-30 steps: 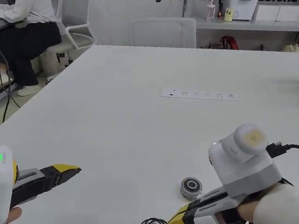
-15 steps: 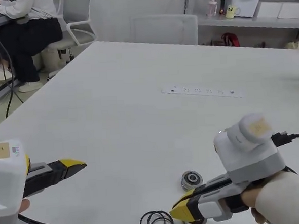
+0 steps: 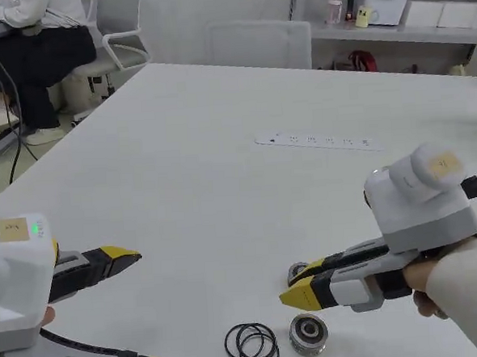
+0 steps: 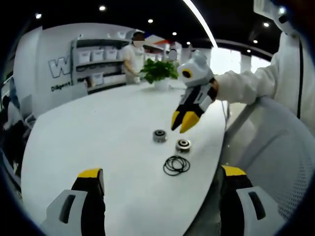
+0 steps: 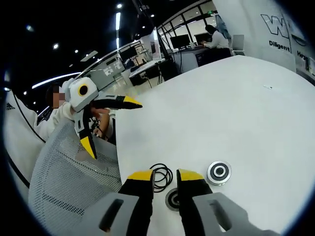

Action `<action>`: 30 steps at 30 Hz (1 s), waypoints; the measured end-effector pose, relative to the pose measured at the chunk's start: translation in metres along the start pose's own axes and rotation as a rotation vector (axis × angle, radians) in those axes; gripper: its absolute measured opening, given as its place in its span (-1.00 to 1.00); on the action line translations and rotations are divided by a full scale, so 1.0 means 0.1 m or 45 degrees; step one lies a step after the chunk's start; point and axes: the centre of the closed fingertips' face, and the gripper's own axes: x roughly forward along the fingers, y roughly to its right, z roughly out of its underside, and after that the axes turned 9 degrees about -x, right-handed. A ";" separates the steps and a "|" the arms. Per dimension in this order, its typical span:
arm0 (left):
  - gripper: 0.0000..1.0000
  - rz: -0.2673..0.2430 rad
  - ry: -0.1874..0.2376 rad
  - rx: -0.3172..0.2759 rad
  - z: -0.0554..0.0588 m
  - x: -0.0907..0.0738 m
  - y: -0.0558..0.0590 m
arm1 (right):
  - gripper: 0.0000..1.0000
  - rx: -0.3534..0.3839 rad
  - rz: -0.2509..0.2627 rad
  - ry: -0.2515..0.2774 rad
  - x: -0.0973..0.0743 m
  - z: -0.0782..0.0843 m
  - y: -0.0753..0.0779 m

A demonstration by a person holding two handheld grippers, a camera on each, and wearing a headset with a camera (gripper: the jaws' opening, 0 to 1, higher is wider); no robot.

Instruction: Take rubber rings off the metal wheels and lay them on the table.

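Observation:
Two metal wheels lie near the table's front edge: one (image 3: 309, 333) (image 4: 183, 144) beside a small pile of black rubber rings (image 3: 251, 343) (image 4: 176, 164) (image 5: 158, 168), the other (image 3: 295, 270) (image 4: 159, 135) (image 5: 219, 172) farther back, half hidden behind my right gripper (image 3: 300, 292) (image 4: 183, 123) (image 5: 165, 178). That gripper hovers above the wheels, jaws a narrow gap apart, holding nothing. The nearer wheel (image 5: 172, 199) shows between its jaws. My left gripper (image 3: 159, 313) (image 4: 162, 173) (image 5: 110, 125) stays wide open to the left, pointing at the rings.
A white power strip (image 3: 313, 141) lies mid-table. White chairs (image 3: 259, 44) stand at the far edge, and a person (image 3: 27, 29) sits at a desk far left. A mesh chair (image 5: 74, 187) is behind the front edge. A shelf with a box (image 3: 386, 3) lines the back wall.
My right gripper has lifted up and to the right, away from the rings, uncovering the wheel beside them. The left gripper has held its place.

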 end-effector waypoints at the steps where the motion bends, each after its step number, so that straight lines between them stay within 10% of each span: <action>1: 0.98 0.003 0.000 0.000 0.00 0.00 0.01 | -0.68 -0.001 0.003 0.003 -0.02 -0.01 0.00; 30: 0.98 0.056 -0.019 0.056 -0.03 -0.06 0.18 | -0.25 -0.025 0.163 0.361 -1.06 -0.47 -0.09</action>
